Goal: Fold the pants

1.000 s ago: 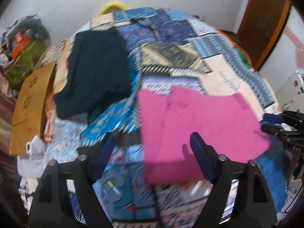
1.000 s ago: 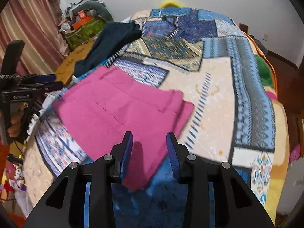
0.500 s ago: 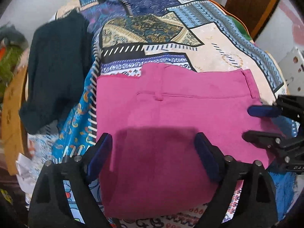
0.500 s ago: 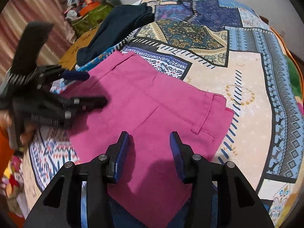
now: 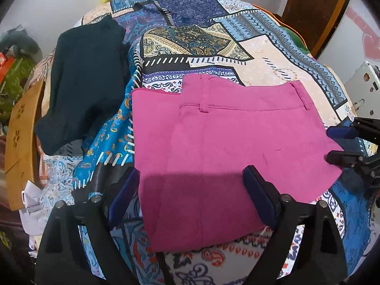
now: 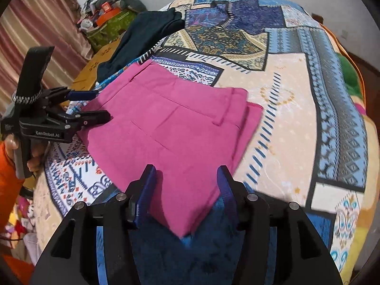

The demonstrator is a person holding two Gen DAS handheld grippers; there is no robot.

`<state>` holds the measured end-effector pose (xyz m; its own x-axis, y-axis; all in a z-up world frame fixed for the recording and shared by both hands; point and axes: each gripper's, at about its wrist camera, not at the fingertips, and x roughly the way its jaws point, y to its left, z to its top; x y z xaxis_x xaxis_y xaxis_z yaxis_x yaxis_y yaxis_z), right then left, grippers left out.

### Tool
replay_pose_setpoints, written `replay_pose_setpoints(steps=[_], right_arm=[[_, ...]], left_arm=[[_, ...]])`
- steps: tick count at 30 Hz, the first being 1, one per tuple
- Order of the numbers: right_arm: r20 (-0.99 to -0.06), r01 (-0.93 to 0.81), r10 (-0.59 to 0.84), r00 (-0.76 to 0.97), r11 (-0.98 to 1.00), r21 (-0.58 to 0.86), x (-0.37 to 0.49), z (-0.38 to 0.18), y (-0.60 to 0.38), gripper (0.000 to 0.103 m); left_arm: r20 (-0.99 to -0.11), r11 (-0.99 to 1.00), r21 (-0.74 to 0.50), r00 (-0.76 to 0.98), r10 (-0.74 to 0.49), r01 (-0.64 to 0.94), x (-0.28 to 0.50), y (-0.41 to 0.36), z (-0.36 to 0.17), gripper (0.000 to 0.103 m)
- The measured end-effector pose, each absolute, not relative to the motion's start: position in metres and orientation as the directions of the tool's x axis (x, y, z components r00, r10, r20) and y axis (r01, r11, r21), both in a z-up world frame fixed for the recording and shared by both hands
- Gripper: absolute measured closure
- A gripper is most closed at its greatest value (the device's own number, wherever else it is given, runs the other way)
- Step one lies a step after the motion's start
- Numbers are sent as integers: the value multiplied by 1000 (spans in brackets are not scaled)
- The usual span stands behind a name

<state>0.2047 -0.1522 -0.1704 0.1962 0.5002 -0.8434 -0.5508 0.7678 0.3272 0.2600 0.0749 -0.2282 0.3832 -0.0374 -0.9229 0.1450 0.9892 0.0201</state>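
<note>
— Where are the pink pants [image 5: 228, 147]?
— Folded flat on the bed [image 5: 273, 54], beside the dark garment [image 5: 85, 78].
— Grippers?
— Left gripper [image 5: 190, 190] and right gripper [image 6: 185, 185] both spread wide, holding nothing, over the pants' edges.

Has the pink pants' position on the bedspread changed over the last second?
Cannot tell. The pants look larger and nearer in both views, but both cameras moved; they lie just right of the dark garment throughout.

White walls [image 5: 59, 4]; brown wooden door [image 5: 315, 9]; striped pink curtain [image 6: 40, 23]; patchwork-quilted bed [image 6: 285, 83]
</note>
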Motion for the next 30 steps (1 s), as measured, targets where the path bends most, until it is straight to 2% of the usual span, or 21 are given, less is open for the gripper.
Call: replay_pose_setpoints(steps=[10,16,20,22,28,30], right_arm=[[-839,-432,479,259,834,343,228,-168,-175,52],[-858,-374,479,184,841,389,251,-197,-167,51],[-848,-391,501,173,825,408,253,-200,-161,48],[-845,-408,504,177,819,403,251,-200,-160,48],[-840,-413,511,182,815,407,250,-201,-159,48],[-839,-415,513,182,813,408,249,-200,-159,48]], left_arm=[[-926,995,-43,369,-72,86,258,84,-231,13],[-921,990,-126,362,-142,68,256,98,-220,13],[-912,997,-63,403,-78,50,257,112,-208,13],[-918,998,-51,392,-59,32,267,122,-210,15],[-932,985,-174,326,-160,-12,301,141,-231,21],[-930,978,-208,311,-197,-3,308,140,-237,26]])
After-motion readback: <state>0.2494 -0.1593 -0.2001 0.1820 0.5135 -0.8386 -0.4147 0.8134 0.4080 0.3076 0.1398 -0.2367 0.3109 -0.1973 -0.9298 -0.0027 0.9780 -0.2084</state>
